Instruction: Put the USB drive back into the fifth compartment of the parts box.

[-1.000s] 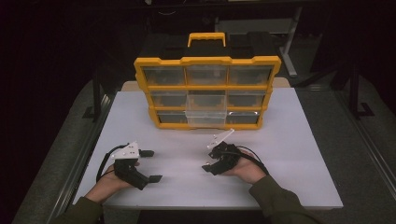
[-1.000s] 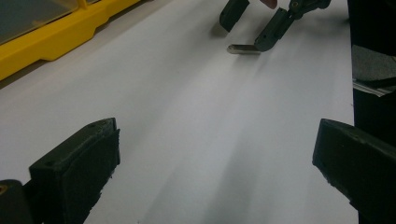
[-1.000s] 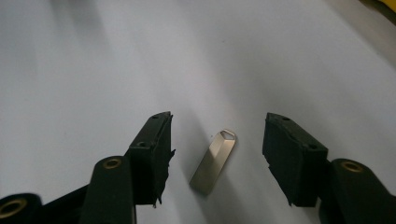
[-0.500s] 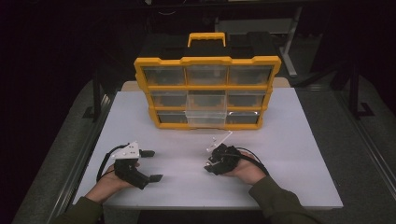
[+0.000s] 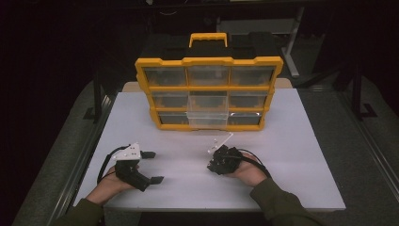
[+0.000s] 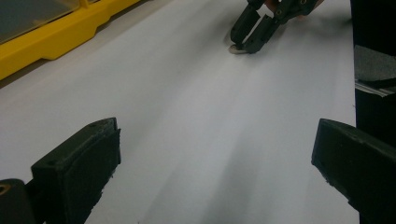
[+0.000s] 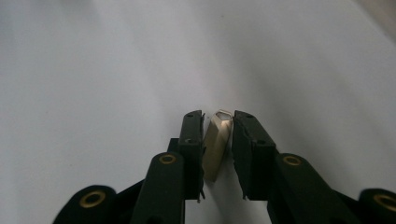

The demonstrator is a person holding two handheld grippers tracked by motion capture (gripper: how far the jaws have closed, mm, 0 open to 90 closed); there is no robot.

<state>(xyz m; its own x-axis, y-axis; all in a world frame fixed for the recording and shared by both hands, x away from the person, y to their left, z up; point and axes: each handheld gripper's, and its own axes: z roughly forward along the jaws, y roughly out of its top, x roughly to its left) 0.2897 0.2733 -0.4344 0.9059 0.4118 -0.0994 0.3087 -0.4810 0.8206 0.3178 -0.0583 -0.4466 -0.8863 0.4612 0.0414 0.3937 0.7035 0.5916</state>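
A small pale metal piece (image 7: 217,145) lies on the white desk (image 5: 301,155), in front of the organizer (image 5: 209,94) and well apart from it. The right claw (image 7: 217,156) points down at it; its jaws have just been closing and now stand against both sides of the piece. The step in hand is the pick-up. The next move calls for a straight lift without slip, then, probably, a carry to the drawer (image 5: 207,119) that stands pulled out. The left claw (image 5: 151,166) rests on the desk, jaws wide apart, holding nothing.
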